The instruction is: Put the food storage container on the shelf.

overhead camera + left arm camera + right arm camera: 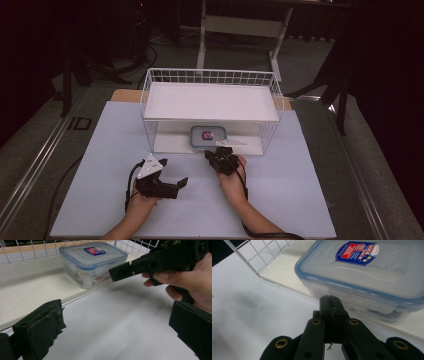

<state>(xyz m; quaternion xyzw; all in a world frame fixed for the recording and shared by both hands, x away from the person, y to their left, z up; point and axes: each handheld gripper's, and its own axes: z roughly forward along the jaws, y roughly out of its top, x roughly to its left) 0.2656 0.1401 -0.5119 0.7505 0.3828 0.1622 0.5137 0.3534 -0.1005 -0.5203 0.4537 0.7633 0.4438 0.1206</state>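
While the left gripper (172, 174) fingers gape over bare table, the right gripper (329, 298) fingers, pressed together, meet the container's (372, 272) front edge.

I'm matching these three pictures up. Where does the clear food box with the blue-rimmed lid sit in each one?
High view: the food box sits at centre, on the lower shelf of the white wire rack.
Left gripper view: upper middle, behind the right gripper.
Right gripper view: upper right, just beyond the shut fingers.
Shared landmark: the red-and-blue label on the lid.
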